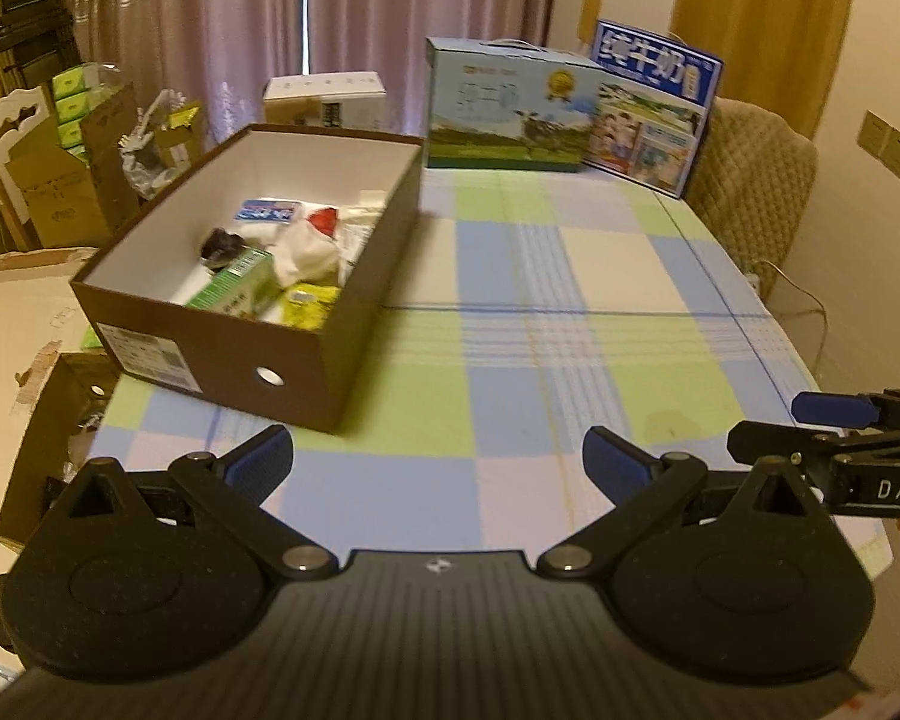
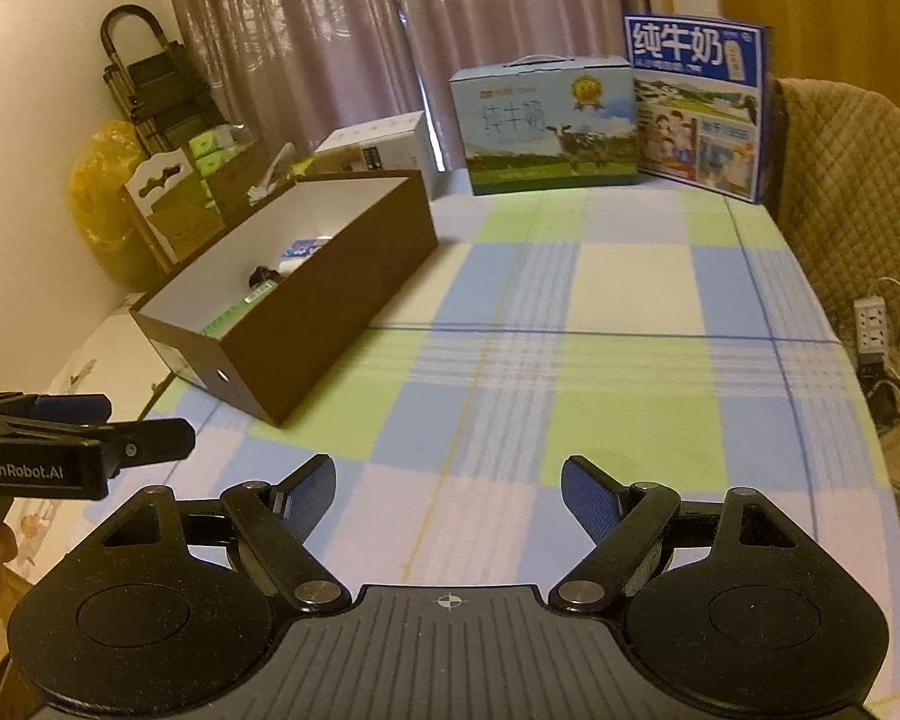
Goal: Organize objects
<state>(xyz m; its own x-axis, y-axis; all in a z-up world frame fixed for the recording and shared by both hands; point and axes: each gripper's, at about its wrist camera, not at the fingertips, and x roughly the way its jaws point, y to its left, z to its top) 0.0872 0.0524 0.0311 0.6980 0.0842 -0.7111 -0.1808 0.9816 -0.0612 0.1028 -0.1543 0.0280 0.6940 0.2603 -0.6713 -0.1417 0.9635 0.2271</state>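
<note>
on the checked tablecloth (image 1: 570,276), at left, sits the brown box (image 1: 306,354) holding a green carton (image 1: 234,291) and other small items; nearer, left gripper (image 1: 438,462) and right gripper (image 2: 448,495) hang spread, empty.

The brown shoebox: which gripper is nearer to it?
Left. The left gripper hovers open just short of the brown shoebox, near its front corner; the right gripper, also open, sits farther out to the side over the checked tablecloth.
</note>
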